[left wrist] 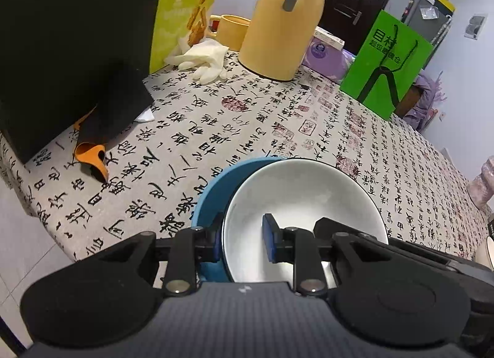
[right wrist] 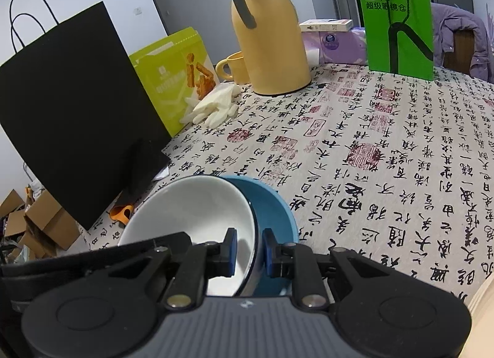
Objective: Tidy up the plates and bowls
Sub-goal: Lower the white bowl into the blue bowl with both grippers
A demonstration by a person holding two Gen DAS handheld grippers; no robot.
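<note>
A white bowl (left wrist: 302, 194) (right wrist: 197, 203) with a dark rim sits nested inside a blue bowl (left wrist: 216, 191) (right wrist: 274, 209), low over the printed tablecloth (left wrist: 308, 117). My left gripper (left wrist: 244, 239) is shut on the stack's left rim, one pad inside the white bowl and one outside the blue. My right gripper (right wrist: 250, 251) is shut on the opposite rim in the same way. The right gripper's black body (left wrist: 339, 228) shows in the left wrist view. I cannot tell whether the stack touches the table.
A black paper bag (left wrist: 61, 49) stands at the left with an orange item (left wrist: 92, 157) by its foot. Behind are a yellow-green box (left wrist: 182, 12), white gloves (left wrist: 203, 58), a yellow mug (left wrist: 231, 30), a yellow thermos (left wrist: 278, 24) and a green bag (left wrist: 389, 58).
</note>
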